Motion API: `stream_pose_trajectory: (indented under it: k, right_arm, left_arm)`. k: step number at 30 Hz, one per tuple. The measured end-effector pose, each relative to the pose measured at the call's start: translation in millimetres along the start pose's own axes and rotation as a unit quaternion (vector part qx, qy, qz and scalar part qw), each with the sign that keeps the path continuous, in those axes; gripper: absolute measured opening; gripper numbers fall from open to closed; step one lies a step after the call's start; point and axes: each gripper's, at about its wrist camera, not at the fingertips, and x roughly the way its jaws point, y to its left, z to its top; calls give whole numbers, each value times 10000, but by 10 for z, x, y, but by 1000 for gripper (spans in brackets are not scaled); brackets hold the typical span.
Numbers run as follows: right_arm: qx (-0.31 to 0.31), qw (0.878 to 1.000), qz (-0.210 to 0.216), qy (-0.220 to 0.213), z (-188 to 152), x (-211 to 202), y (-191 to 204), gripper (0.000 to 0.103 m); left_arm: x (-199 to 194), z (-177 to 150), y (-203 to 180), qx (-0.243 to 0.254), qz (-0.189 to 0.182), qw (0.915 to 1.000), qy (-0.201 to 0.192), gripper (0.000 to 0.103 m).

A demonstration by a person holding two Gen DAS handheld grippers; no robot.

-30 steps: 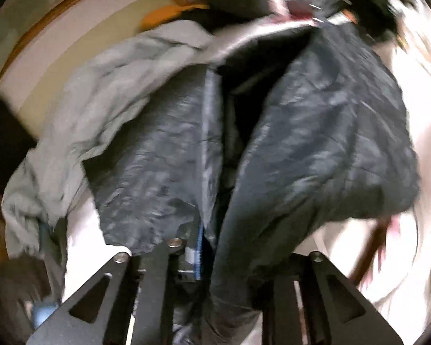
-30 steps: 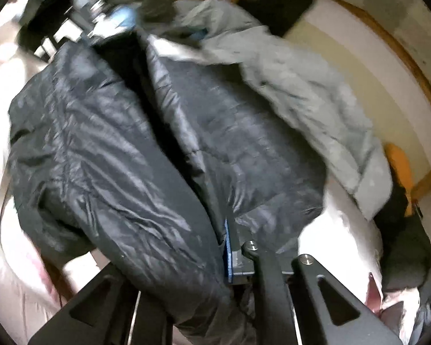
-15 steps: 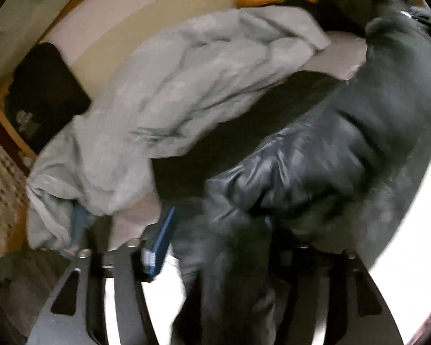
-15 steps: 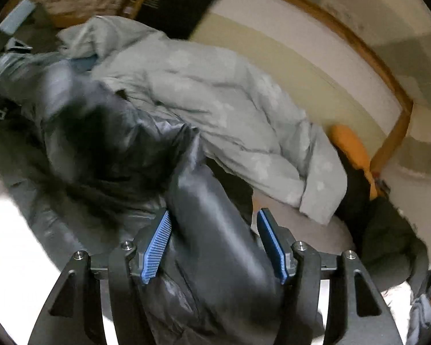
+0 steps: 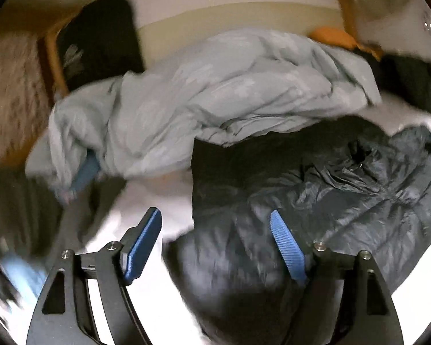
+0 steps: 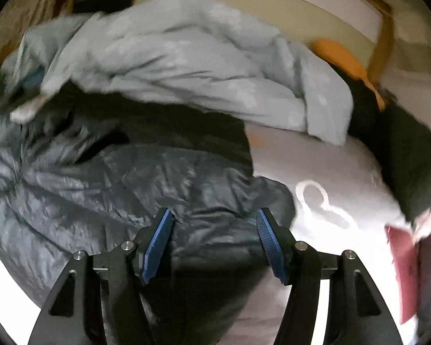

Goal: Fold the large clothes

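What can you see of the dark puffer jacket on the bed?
The dark puffer jacket is shiny, quilted, charcoal-black and thin-shelled. It lies crumpled on the white bed sheet, its far edge beside or under the pale grey duvet. Fabric lies between the fingers of both open grippers, unpinched.

Left gripper [image 5: 215,247] jaws are opening; right gripper [image 6: 214,247] stands apart (both angled downward), gripping nothing.

Left tool [image 5: 215,240], right tool [image 6: 214,237]: black triangular-cutout frames, silver screws, ribbed blue pads [image 6: 158,244].
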Motion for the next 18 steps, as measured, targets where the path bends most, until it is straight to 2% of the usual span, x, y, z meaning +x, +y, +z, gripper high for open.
stream_pose_trajectory:
  k: [2,3,4,5,7,8,11,13,14,18]
  right_arm:
    - [350,9983,462,-78,-22,-90,-81,62]
    - [377,9975,590,-60,-30,-95,-77,62]
    - [345,9974,640,12,-42,-69,-52,55]
    - [255,9982,536,123,-61,-23,-8,34]
    - [125,9987,177,468,-112,161,37,14]
    - [188,9979,94,611,-149,258,15,8]
    - [493,9951,-10,851,-251,484,-99,6]
    - [438,9940,-156,988,-320,623,-92,6]
    - [411,9936,-138,1040,-346,674,-72,6]
    - [391,9924,-112,1159,-372,731,-49,6]
  left_arm:
    - [7,-146,65,-304,-114,9994,151,79]
    - [60,-203,66,-358,-55,9989,290,79]
    - [167,-251,46,-295,128,9981,521,79]
    - [294,-298,12,-149,347,9965,743,80]
    - [441,-360,-7,-132,439,9955,827,80]
    - [497,-375,5,-211,432,9952,857,80]
    - [657,-415,87,-601,411,9927,963,81]
    - [776,-479,129,-758,491,9900,1079,90]
    - [828,-529,149,-892,537,9882,1128,92]
    - [888,-594,192,-1070,352,9858,1249,92]
